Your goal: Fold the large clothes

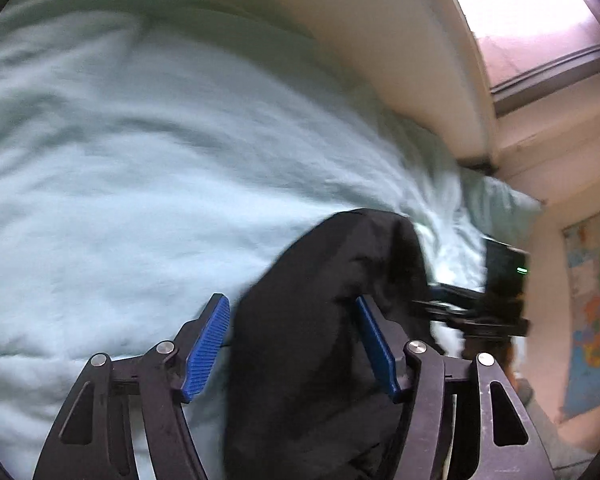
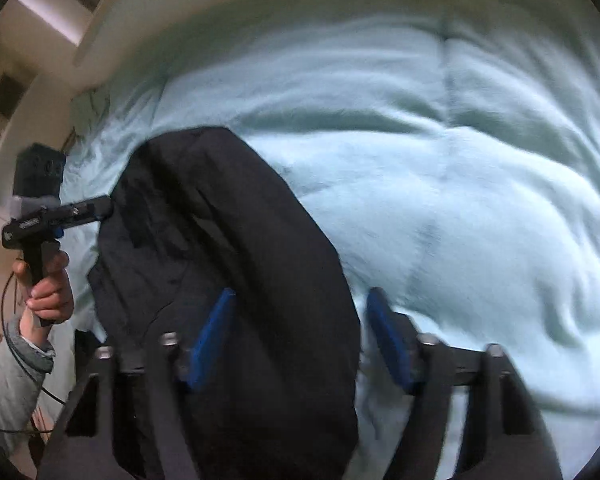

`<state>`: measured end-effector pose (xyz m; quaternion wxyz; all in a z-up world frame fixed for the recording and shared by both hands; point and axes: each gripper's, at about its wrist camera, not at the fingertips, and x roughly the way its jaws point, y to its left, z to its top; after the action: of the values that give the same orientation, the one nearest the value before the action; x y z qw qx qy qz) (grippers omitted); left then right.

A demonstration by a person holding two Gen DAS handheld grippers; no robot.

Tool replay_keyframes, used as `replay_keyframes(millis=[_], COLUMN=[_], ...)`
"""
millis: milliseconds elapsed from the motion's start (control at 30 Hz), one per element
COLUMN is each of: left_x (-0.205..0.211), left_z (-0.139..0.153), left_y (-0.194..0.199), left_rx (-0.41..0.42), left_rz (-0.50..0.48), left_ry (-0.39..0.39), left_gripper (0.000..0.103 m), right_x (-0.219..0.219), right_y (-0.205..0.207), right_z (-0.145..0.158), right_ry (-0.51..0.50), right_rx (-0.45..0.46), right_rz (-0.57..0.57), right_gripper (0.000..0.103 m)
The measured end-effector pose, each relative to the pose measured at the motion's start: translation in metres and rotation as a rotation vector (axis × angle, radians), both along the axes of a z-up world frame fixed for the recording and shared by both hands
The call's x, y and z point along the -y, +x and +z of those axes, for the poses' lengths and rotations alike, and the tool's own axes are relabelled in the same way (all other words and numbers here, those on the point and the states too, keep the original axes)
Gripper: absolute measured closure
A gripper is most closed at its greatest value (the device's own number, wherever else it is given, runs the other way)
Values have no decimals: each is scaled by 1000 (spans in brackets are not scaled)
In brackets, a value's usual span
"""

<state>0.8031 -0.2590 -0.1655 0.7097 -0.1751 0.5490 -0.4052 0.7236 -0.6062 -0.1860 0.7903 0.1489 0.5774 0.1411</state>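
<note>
Black garment (image 2: 228,280) lies bunched on the pale green bed (image 2: 460,200) — folding seems barely started. Both grippers, left (image 1: 292,344) and right (image 2: 300,340), have jaws apart around the cloth — not clamped, so flattening and folding remain.

A pale mint-green bedspread (image 1: 132,168) covers the bed, rumpled into soft folds. A cream wall (image 1: 380,32) runs along its far side, under a bright window (image 1: 532,12). A colourful map (image 1: 596,312) hangs on another wall.

No text, label or number is sharp enough to read.
</note>
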Motion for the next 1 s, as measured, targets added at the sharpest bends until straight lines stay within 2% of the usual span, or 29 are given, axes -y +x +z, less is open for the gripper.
replay_keyframes(millis=[33,100,133,167,233,367,533,600,667,800,900,933,1000], left_x=[6,18,22,27,29,19,-1,-5,-8,-19,-27,-29,-33], left_z=[0,2,4,10,23,68,130,145,158,163,139,126,96], left_y=[0,-4,-9,-17,-33,-83,-185,-225,-271,-344,-390,-400,-410], left_rx=[5,33,60,102,179,341,587,666,732,766,747,718,611], left_rz=[-11,-32,-49,-68,-87,-111,-135,-145,-158,-205,-250,-261,-261], left_ry=[1,54,101,137,189,212,265,303,299,304,364,391,422], left_gripper=[39,65,90,92,93,94,94,94,94,94,94,93,92], right_x=[-4,-12,-14,-16,-19,-34,-54,-62,-72,-91,-101,-103,-107], right_y=[4,8,7,3,-14,-55,-128,-166,-196,-278,-334,-348,-373], right_z=[-3,-3,1,6,26,65,122,142,153,159,148,142,117], right_ry=[2,-7,-14,-17,-39,-99,-167,-199,-245,-307,-318,-310,-260], right_rx=[-3,0,11,28,78,165,290,334,358,371,331,304,218], right_rz=[3,-1,-6,-6,6,19,8,-4,-24,-99,-147,-156,-171], right_gripper=[41,46,53,63,70,74,74,74,74,74,74,74,74])
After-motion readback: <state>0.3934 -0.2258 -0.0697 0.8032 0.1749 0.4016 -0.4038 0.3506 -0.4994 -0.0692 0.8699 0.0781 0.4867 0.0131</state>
